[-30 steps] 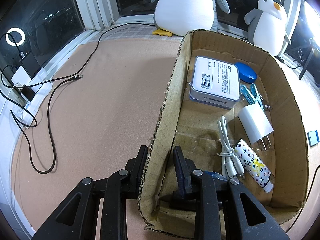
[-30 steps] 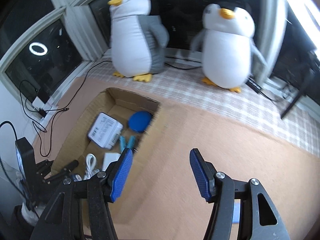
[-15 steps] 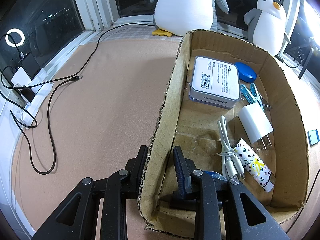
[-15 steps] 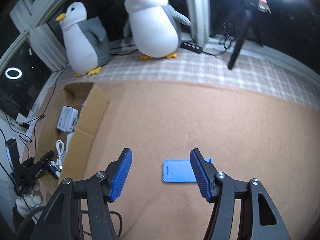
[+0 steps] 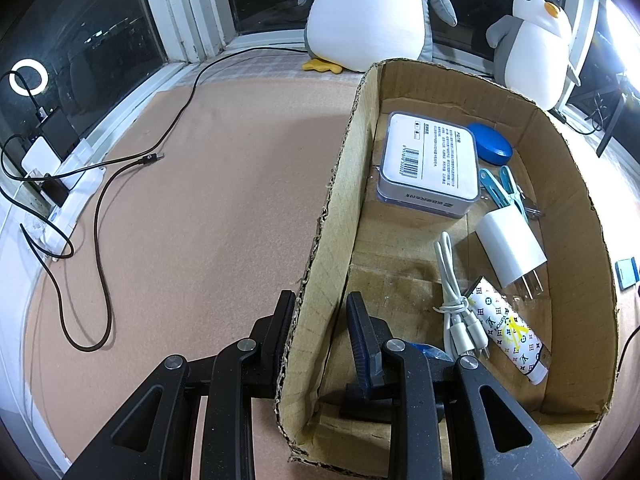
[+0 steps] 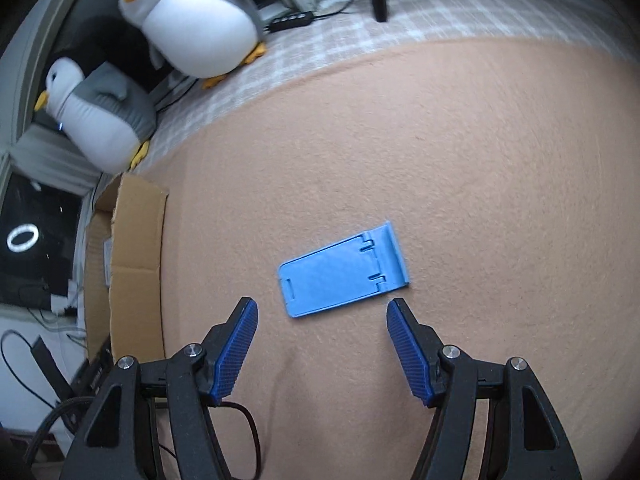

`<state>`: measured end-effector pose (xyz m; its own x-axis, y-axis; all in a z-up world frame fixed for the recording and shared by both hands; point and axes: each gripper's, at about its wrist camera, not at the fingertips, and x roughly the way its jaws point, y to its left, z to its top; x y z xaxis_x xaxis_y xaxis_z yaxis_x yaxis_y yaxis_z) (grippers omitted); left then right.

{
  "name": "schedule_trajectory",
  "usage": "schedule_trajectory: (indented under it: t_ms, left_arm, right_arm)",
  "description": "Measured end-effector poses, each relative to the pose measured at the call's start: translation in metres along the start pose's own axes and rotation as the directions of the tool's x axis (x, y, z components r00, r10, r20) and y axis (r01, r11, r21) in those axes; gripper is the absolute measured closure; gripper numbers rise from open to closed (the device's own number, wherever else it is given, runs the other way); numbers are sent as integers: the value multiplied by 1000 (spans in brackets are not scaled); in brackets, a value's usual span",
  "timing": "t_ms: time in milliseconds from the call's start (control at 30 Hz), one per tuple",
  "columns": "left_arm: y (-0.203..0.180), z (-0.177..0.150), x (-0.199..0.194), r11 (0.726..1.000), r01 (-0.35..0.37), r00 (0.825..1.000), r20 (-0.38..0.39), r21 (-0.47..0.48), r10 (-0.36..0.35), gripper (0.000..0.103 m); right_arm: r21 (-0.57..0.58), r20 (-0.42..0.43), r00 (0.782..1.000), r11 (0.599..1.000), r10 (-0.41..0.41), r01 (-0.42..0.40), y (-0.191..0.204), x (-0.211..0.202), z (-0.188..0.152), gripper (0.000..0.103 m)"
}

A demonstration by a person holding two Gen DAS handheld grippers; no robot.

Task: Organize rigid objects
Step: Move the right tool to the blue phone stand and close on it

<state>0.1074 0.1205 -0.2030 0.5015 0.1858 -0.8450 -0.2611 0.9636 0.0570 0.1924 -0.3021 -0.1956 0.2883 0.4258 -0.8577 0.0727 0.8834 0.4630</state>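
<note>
While the left gripper [image 5: 320,312] pinches the cardboard box [image 5: 576,184] wall between its fingers, the right gripper [image 6: 322,320] hangs wide open and empty, the blue phone stand [image 6: 344,270] mid-frame just beyond its fingertips.

From my left camera I see two plush penguins: a large penguin [image 5: 366,12] and a smaller penguin [image 5: 532,56], both standing on the checked cloth [image 6: 360,36] along the dark windows. A black cable [image 5: 100,208] snakes over the pink felt mat [image 5: 208,208] toward a white power strip [image 5: 68,200] at the left edge. A ring light [image 5: 29,78] reflects in the glass.
</note>
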Motion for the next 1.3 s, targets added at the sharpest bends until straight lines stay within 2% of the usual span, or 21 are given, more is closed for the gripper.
schedule_trajectory:
  t_ms: [167, 333, 467, 700, 833, 933, 1033, 1100, 1300]
  left_arm:
    - [0, 0, 0, 1000, -1, 1000, 0, 0, 1, 75]
    - [0, 0, 0, 1000, -1, 1000, 1, -1, 1, 75]
    - [0, 1, 0, 1000, 2, 1000, 0, -3, -2, 75]
    - [0, 3, 1, 1000, 14, 1000, 0, -11, -14, 75]
    - [2, 2, 1, 1000, 20, 1000, 2, -15, -20, 75]
    - [4, 2, 2, 1000, 24, 1000, 3, -17, -24, 75]
    - [4, 1, 2, 1000, 25, 1000, 4, -18, -25, 75]
    - [4, 1, 2, 1000, 25, 1000, 5, -19, -25, 75]
    - [4, 1, 2, 1000, 25, 1000, 5, -18, -25, 75]
  right_arm:
    - [59, 4, 1000, 998, 15, -15, -10, 2, 9, 40]
    - [50, 0, 1000, 999, 0, -1, -2, 7, 20, 40]
    - [0, -9, 1000, 1000, -26, 26, 13, 15, 30, 40]
    - [-165, 10, 990, 976, -143, 143, 57, 35, 34, 39]
    - [-255, 44, 978, 945, -202, 206, 76, 44, 22, 46]
    - [-337, 88, 960, 899, -265, 279, 86, 49, 9, 49]
    - [-368, 125, 945, 871, -301, 326, 85, 49, 1, 61]
    - [-362, 127, 947, 875, -294, 320, 81, 46, 1, 67]
    - [-359, 111, 955, 886, -273, 295, 77, 44, 2, 69]
